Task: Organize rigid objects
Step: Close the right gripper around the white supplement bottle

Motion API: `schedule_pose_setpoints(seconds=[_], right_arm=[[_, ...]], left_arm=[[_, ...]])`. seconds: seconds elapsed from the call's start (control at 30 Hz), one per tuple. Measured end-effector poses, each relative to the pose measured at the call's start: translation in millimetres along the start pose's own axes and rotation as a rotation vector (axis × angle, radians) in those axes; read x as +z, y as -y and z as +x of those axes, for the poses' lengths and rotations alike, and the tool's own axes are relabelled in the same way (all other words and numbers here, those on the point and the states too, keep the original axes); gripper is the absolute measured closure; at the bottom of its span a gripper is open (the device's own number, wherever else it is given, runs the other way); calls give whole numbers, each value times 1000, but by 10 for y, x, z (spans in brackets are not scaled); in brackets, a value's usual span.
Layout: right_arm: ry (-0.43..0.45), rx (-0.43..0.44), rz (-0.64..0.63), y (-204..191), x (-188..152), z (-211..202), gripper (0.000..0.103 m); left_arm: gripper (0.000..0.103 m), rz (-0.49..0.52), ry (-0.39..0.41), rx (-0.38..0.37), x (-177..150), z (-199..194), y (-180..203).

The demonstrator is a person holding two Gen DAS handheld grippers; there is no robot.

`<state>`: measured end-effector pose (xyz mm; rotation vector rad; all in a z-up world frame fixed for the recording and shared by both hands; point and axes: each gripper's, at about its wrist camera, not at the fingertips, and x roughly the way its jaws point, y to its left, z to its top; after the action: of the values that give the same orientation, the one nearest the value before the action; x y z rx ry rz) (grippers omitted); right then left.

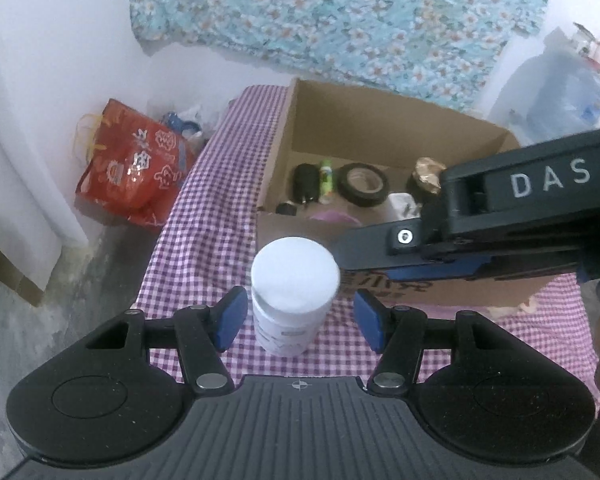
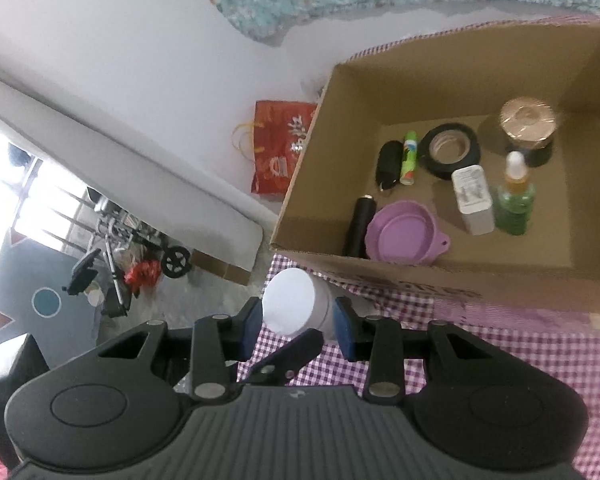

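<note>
The left gripper stands spread wide, its blue pads either side of the white bottle with a gap on each side; it grips nothing. The right gripper is clenched on that same bottle, its blue pads pressed against the body just below the cap. In the left wrist view the right gripper reaches in from the right, across the front of the cardboard box.

The bottle stands on the purple checked cloth, just in front of the box's near wall and towards the box's left corner. Its long axis runs up and down, flat white cap on top; the right wrist view shows it leaning, cap tipped towards the camera, though the fisheye lens may account for that lean.

Inside the box, nearest the front wall, lie a black cylinder and a purple lid. Further in are a white charger and a green bottle standing upright. Beyond those, a black key fob, a small green tube and a roll of black tape. A gold-topped jar sits near the box's back wall.

Left of the box, on the floor, rests a red gift bag. Behind the box hangs a floral cloth.
</note>
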<state>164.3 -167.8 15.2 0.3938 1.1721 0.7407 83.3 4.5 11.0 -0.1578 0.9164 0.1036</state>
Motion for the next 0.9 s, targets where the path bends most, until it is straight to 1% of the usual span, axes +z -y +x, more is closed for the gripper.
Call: schedule_pose_setpoints(seconds=[0.23, 0.4, 0.43, 0.7, 0.83, 0.9], right_arm=[[-47, -18, 6, 6, 92, 312, 62], [-56, -20, 2, 17, 120, 368, 61], [-62, -11, 11, 30, 125, 379, 61], [-69, -8, 25, 81, 134, 421, 62], [-65, -2, 27, 99, 129, 415, 65], [-63, 2, 23, 101, 126, 398, 69]], left_arm=[[44, -16, -19, 0, 3, 207, -57], [46, -22, -24, 1, 0, 264, -73], [48, -25, -27, -1, -5, 273, -77], [49, -26, -24, 10, 3, 297, -57], [50, -21, -27, 17, 8, 300, -45], [50, -16, -32, 18, 3, 297, -25]])
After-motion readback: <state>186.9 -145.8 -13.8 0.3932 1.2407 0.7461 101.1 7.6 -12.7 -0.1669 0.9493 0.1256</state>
